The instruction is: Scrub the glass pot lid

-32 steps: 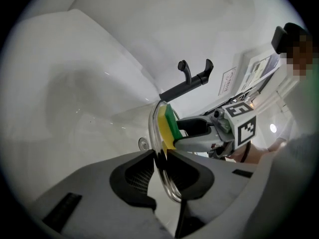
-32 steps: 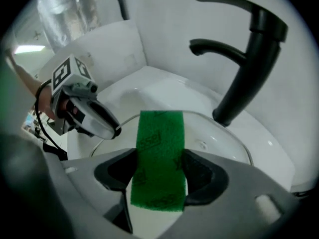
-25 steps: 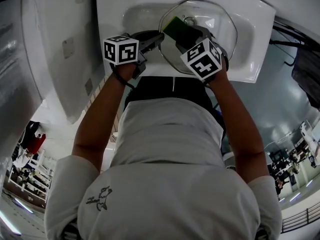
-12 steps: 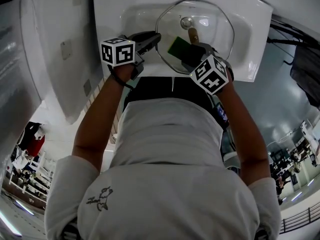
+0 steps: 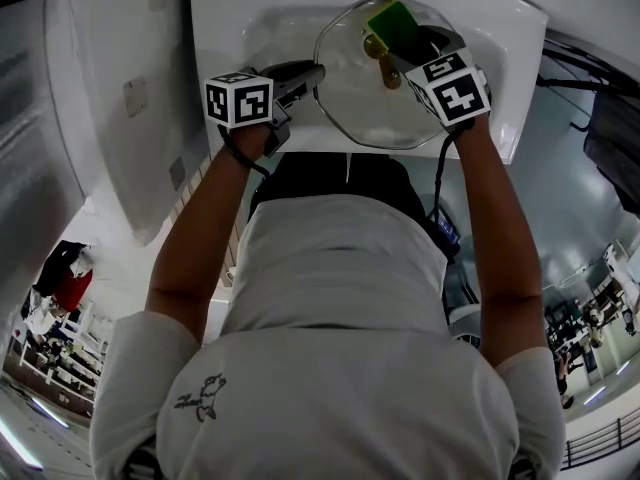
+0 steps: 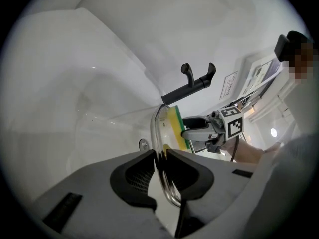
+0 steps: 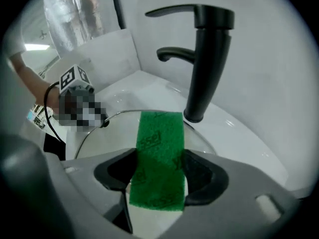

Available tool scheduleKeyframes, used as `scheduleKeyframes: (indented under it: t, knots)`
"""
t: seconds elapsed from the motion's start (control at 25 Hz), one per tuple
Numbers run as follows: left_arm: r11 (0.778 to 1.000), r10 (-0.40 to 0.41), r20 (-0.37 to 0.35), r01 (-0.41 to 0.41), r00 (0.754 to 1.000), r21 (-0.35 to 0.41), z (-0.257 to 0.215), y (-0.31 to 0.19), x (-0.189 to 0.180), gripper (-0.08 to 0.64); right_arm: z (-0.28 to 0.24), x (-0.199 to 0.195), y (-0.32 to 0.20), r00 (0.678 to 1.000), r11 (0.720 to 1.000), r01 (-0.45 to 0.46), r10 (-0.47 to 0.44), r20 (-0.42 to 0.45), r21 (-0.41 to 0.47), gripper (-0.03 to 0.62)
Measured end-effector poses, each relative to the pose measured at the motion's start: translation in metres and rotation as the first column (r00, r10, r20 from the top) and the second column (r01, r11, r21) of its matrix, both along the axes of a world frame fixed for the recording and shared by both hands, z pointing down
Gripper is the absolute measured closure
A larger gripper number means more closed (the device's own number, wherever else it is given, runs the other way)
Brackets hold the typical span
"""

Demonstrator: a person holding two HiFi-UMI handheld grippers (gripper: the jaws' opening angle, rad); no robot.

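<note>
Clamping the glass pot lid by its rim, the left gripper is steadying it over the sink so the right gripper, pinching a green sponge, is scrubbing its far edge beneath the faucet.

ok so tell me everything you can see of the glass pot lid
The glass pot lid is round, clear, metal-rimmed, with a brownish knob at its centre. It is held over the white sink. The left claw grips its rim; the green sponge in the right claw rests on its far side.
</note>
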State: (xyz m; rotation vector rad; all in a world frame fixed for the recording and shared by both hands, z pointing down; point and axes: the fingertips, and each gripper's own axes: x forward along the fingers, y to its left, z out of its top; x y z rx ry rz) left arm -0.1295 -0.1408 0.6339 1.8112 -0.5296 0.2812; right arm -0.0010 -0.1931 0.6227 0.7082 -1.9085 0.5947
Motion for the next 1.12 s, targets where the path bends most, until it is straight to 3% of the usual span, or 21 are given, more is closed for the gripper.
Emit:
scheduleKeyframes:
  t: [0.24, 0.48, 0.76, 1.0, 1.12]
  knots:
    - [1.0, -0.012, -0.006, 0.012, 1.0, -0.007, 0.001, -0.001, 0.001, 0.483, 0.011, -0.03, 0.009, 0.999, 1.0, 0.029, -0.029, 0.013, -0.002, 0.302]
    - [0.999, -0.042, -0.008, 0.042, 0.999, -0.016, 0.001, -0.002, 0.0, 0.488, 0.009, -0.062, 0.05, 0.981, 0.982, 0.188, -0.186, 0.051, -0.026, 0.304]
    - [0.998, -0.059, 0.01, 0.059, 0.998, -0.01, 0.001, -0.006, 0.002, 0.489, 0.01, -0.067, 0.102, 0.911, 0.912, 0.408, -0.403, 0.088, -0.049, 0.304]
    - [0.998, -0.059, 0.011, 0.059, 0.998, -0.01, 0.001, -0.006, 0.003, 0.489, 0.006, -0.059, 0.146, 0.817, 0.813, 0.574, -0.563, 0.125, -0.094, 0.304]
    - [0.998, -0.06, 0.016, 0.06, 0.998, -0.013, 0.001, -0.005, 0.002, 0.49, 0.005, -0.046, 0.165, 0.791, 0.78, 0.611, -0.596, 0.138, -0.132, 0.304]
